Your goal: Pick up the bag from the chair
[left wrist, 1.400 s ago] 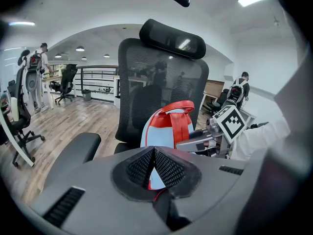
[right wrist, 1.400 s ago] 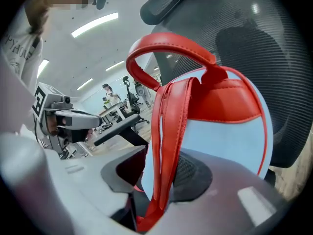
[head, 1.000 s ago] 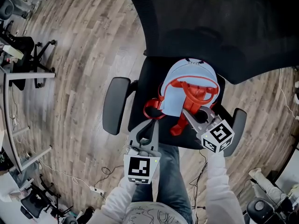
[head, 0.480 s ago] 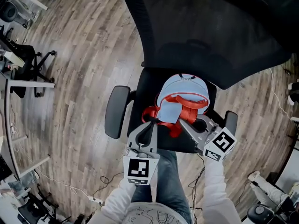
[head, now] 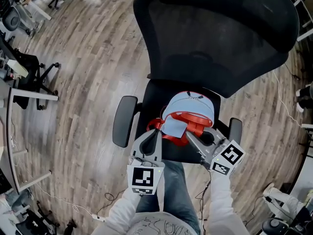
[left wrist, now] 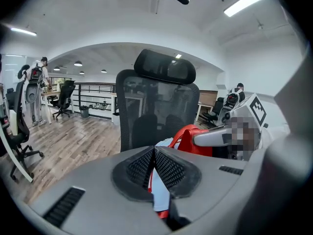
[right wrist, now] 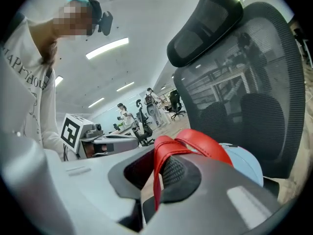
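Our left hand-held gripper (head: 155,132) stays clenched on a blue fold of the bag (head: 191,107), and our right hand-held gripper (head: 189,136) on its red strap (right wrist: 164,148). Since a second ago we have raised both, and the bag hangs bunched, higher above the chair (head: 215,38) seat.

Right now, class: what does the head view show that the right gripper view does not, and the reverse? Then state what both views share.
Head view only: the chair's armrests and the person's jeans.
Right gripper view only: ceiling lights, distant people, and the right claw pinching the red strap between its pads.
Both: the light blue bag, the black mesh chair and the left claw.
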`<state>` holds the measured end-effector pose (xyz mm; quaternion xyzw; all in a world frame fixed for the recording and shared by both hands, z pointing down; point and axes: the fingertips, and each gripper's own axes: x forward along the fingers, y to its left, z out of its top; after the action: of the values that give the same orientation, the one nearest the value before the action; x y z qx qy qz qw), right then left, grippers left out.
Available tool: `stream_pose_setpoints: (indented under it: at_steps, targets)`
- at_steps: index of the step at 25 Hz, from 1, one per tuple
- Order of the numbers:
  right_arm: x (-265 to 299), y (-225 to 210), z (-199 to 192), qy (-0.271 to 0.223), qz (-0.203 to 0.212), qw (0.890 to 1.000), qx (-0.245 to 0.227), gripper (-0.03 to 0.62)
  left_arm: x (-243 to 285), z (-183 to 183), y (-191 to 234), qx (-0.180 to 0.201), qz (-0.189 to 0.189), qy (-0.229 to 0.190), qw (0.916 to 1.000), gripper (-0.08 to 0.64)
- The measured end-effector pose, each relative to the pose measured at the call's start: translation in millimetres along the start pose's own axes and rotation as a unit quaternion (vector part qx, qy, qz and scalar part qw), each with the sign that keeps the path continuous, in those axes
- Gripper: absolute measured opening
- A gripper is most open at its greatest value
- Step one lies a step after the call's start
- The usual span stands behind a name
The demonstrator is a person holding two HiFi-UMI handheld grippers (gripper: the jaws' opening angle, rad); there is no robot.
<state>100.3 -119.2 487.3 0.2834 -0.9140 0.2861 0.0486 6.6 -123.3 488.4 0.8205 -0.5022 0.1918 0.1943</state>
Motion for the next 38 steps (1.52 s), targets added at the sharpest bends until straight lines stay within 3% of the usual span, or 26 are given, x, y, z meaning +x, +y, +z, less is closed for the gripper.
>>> stream_pose_setpoints:
  at_steps: [7,17,26,38]
  targets:
    - [-14.0,33.0,35.5,-0.020,-0.015,0.999,-0.029,0.026,-24.6,28.8,1.6,0.010,-0.004,-0.033,0.9994,0.006]
    - [-36.8,82.8,96.9,-0.065,-0.045,0.995,-0.057,0.026,-69.0,100.3,0.6,0.035,-0.018,-0.104,0.9938,0.006]
    - [-64.1,128.1,164.1,-0.112,-0.073,0.985,-0.106,0.026,-113.8,167.2,-0.2,0.051,-0.019,-0.173,0.9833,0.006]
    - [-83.9,185.5,210.5,-0.147,-0.088,0.971,-0.167,0.026,-169.7,228.4,-0.7,0.058,-0.013,-0.249,0.9667,0.006]
